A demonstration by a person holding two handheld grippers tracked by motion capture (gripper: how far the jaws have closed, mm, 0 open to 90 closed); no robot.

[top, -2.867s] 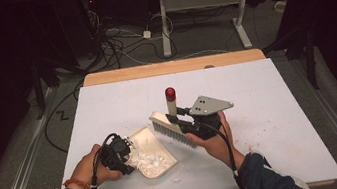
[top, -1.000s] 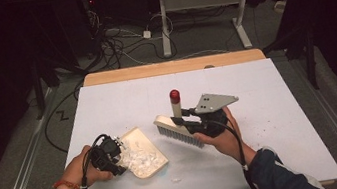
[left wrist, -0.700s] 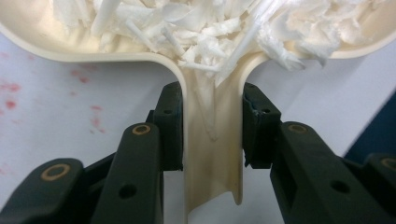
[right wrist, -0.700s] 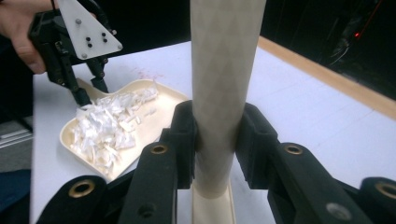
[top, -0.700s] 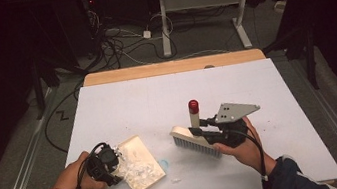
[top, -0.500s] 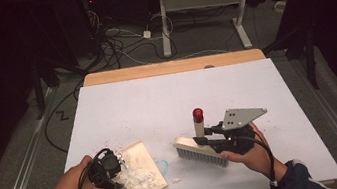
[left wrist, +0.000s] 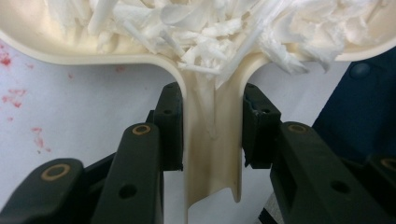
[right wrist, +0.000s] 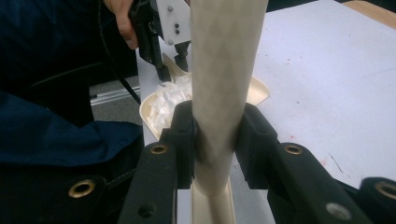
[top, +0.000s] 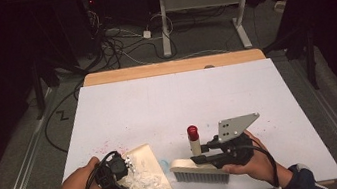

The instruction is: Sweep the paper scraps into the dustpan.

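A cream dustpan (top: 143, 152) full of white shreds (top: 145, 183) lies at the table's near-left edge. My left gripper (top: 117, 170) is shut on its handle (left wrist: 212, 140), with the pads (left wrist: 170, 126) pressed on both sides and the shreds (left wrist: 210, 28) heaped just ahead. My right gripper (top: 207, 158) is shut on the handle (right wrist: 219, 70) of a cream brush (top: 198, 167). The brush's red tip (top: 192, 132) points up and its bristles face the near edge, just right of the pan. In the right gripper view the dustpan (right wrist: 259, 91) and the left gripper (right wrist: 161, 32) lie beyond the handle.
Faint red stains (top: 108, 146) mark the white table top (top: 177, 98) left of the pan, and a small blue speck (top: 164, 164) lies between pan and brush. A wooden strip (top: 172, 67) runs along the far edge. Cables and desk legs lie on the floor beyond.
Both hands have drawn back toward the near edge. The brush has gone from over the pan out to its right, and the pan has slid nearer and slightly left.
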